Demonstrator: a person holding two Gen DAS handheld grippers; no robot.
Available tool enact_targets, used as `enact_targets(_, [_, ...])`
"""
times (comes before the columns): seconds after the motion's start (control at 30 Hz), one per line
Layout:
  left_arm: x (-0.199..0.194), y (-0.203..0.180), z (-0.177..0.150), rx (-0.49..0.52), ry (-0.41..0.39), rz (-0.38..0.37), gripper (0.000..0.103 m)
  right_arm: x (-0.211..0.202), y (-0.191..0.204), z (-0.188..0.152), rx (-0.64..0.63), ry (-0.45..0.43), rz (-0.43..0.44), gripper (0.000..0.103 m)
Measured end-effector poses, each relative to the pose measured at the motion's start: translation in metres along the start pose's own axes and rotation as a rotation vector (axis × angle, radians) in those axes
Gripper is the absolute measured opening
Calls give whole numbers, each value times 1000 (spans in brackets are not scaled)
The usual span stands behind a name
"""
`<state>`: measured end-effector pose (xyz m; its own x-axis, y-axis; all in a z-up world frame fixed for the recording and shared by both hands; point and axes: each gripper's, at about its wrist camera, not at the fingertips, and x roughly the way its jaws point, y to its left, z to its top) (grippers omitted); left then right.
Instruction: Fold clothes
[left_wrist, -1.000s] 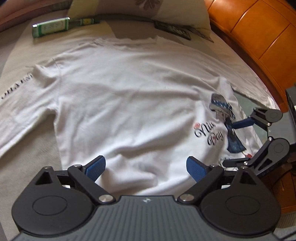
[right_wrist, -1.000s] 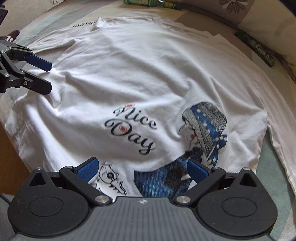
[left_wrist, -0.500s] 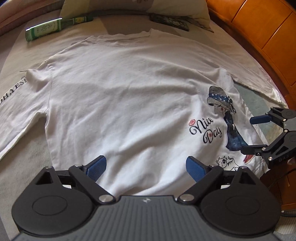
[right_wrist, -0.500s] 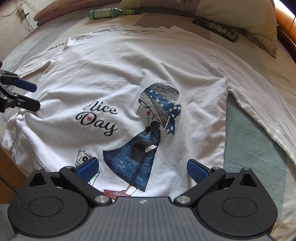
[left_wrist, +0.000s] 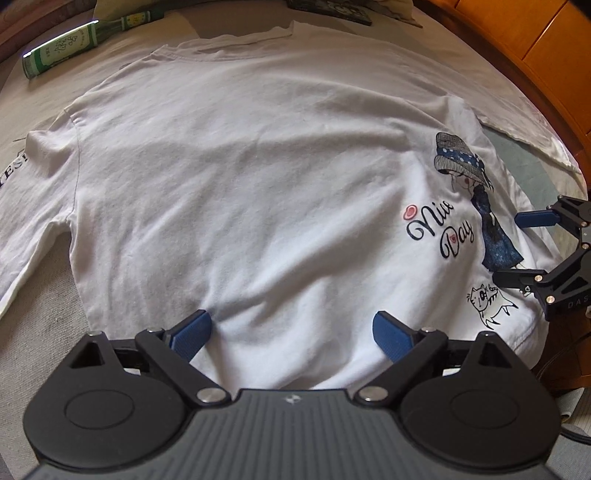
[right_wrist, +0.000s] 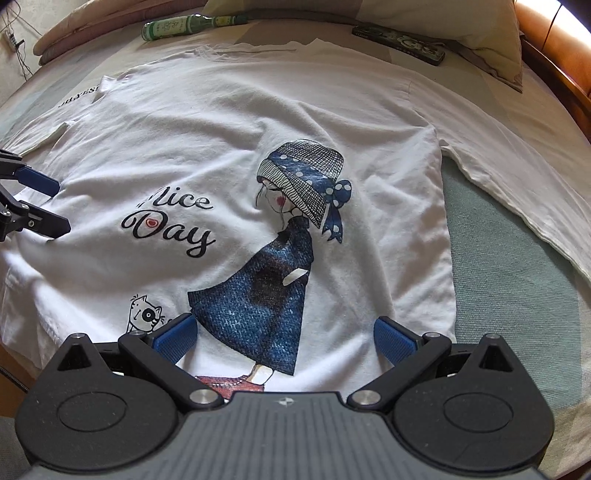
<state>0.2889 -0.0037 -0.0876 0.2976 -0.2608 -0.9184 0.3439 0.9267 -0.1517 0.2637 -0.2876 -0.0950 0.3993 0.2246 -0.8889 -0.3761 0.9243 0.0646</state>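
Both grippers hover with jaws spread wide over the hem of the white long-sleeved shirt (right_wrist: 229, 122), spread flat on the bed (right_wrist: 517, 295): left gripper (left_wrist: 291, 332) over plain fabric, right gripper (right_wrist: 284, 334) over the printed girl's skirt.

White shirt (right_wrist: 229, 122), blue-dressed girl print, black "Nice Day" lettering; green bottle (right_wrist: 173, 27) upper left; blue gripper pads (right_wrist: 173, 338).

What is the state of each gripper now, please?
Left gripper: open, holding nothing, over the white shirt.
Right gripper: open, holding nothing.
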Motion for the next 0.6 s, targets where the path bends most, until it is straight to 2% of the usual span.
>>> enact_targets(0.17, [-13,-8,7,-15,-76,7,94,-13,-2,3,-13,-76,33,103])
enact_targets(0.27, [5,-7,1,-25,-48,23,93,-5,3,4,-83,-76,45,103])
enact_targets(0.4, [13,-15,-5,47,-60,65,99,7,5,1,-143,-73,53,103])
enact_targets(0.6, [16,-23,-5,63,-50,105,101,9,5,3,-173,-70,66,103])
